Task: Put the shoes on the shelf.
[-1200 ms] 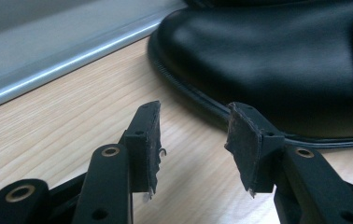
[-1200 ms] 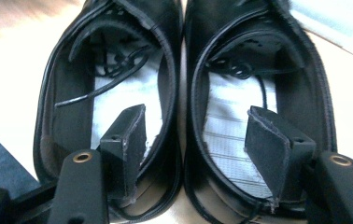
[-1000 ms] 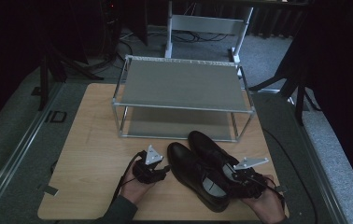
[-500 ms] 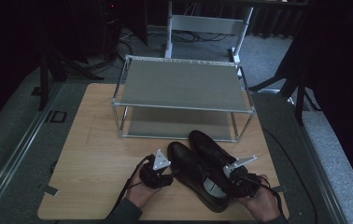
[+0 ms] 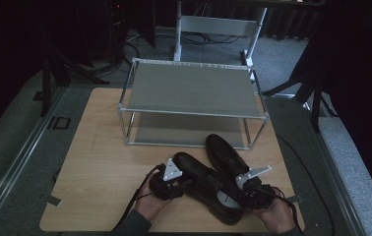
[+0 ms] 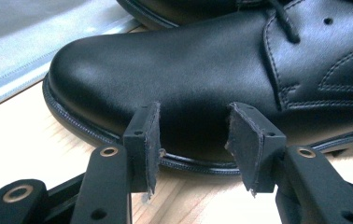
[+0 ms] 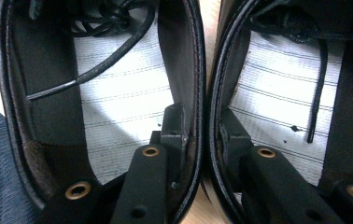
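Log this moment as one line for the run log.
right gripper: shut on shoes, pinching both inner walls together | left gripper: open beside left shoe toe | shoe rack: behind

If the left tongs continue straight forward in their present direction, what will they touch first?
Most likely the side of the nearer black shoe. The left tongs stand open and point at its toe part, just above the sole edge, with nothing between. Whether the pads already touch it is unclear.

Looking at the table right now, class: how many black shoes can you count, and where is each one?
2. The near shoe lies on the table in front of the rack, between both grippers. The far shoe lies beside it, toe toward the rack's right end.
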